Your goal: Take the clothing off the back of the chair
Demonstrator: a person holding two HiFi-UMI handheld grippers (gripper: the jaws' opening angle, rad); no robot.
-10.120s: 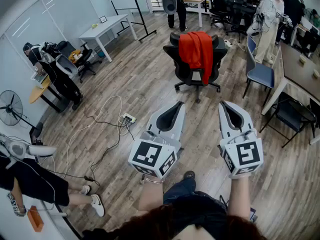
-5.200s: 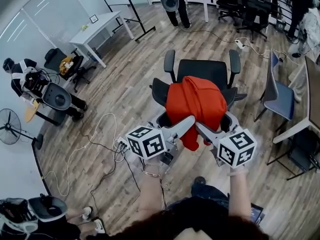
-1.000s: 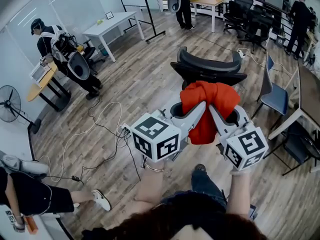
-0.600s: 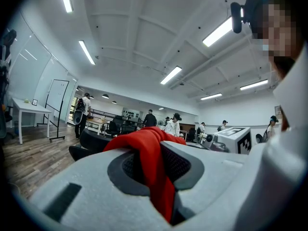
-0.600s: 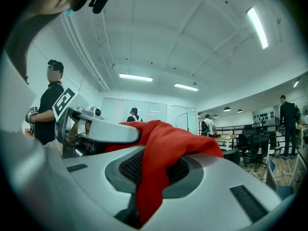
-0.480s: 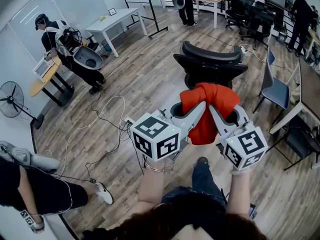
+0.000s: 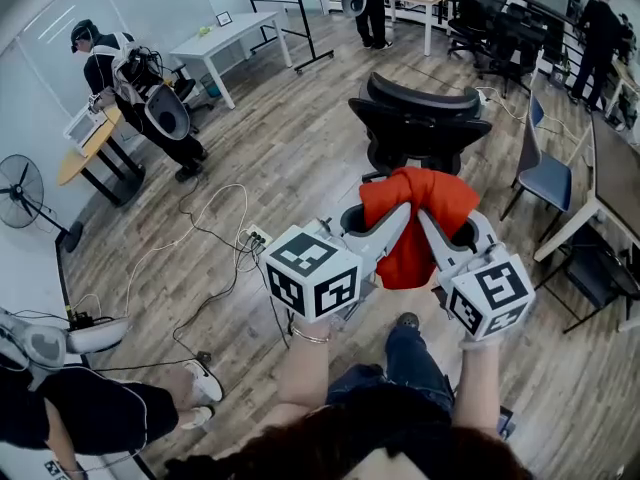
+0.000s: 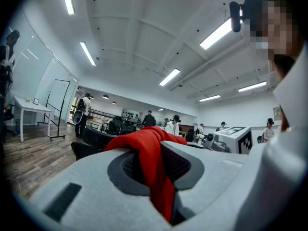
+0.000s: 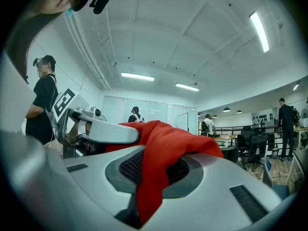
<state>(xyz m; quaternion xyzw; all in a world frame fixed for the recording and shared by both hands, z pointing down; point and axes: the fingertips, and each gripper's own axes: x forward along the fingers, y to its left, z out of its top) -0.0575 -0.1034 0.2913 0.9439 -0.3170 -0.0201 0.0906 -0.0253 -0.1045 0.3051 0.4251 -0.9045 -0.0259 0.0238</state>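
Observation:
A red garment (image 7: 415,223) hangs bunched in the air between my two grippers, clear of the black office chair (image 7: 420,118) that stands beyond it with a bare back. My left gripper (image 7: 403,208) is shut on the cloth's left part; red cloth (image 8: 154,162) runs between its jaws in the left gripper view. My right gripper (image 7: 424,211) is shut on the right part, and the red fabric (image 9: 161,158) drapes over its lower jaw in the right gripper view. Both grippers point level, side by side.
A blue chair (image 7: 545,178) and a table (image 7: 610,178) stand at the right. Cables and a power strip (image 7: 257,237) lie on the wooden floor at the left. A person with gear (image 7: 130,88) stands by a white desk (image 7: 225,38). A fan (image 7: 18,193) is at the far left.
Both grippers have drawn back from the chair with the red garment, so the chair now stands farther away and fully clear of the cloth.

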